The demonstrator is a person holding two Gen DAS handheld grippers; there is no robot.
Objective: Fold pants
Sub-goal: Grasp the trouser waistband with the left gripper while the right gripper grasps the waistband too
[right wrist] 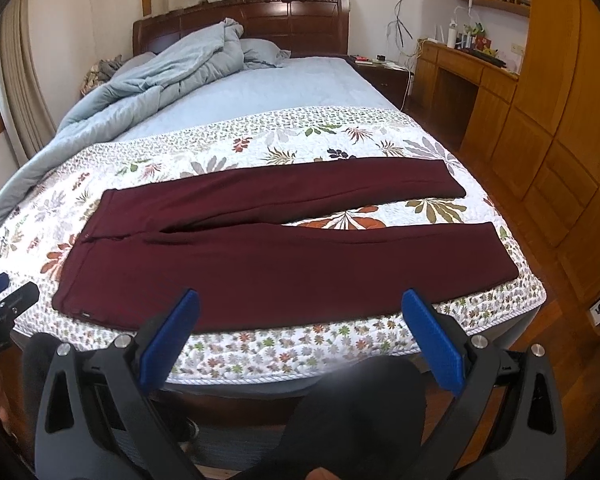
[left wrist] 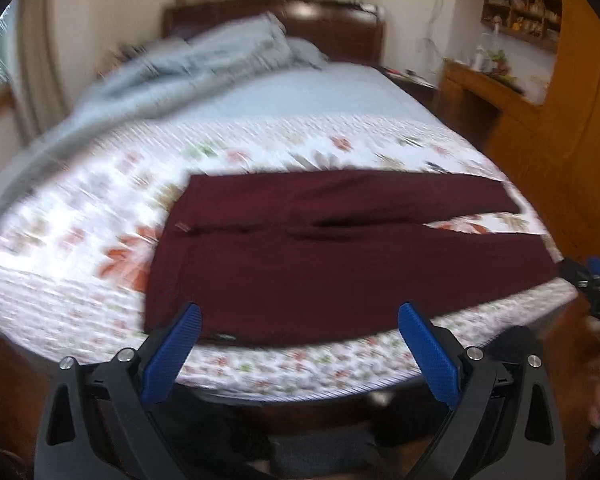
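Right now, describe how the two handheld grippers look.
Both look alike. The left gripper and right gripper each have two flat blue finger pads with a fine ribbed texture, mounted on matte black angular arms with triangular cutouts and silver round screw heads. No cables or printed markings are visible.

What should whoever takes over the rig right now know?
Left gripper: open, empty, short of the bed's near edge.
Right gripper: open, empty, likewise.
Pants: flat on the floral quilt, waistband left, legs running right and spread apart.
Done: pants laid out.
Left: every fold; probably bring one leg over the other first, then fold lengthwise.
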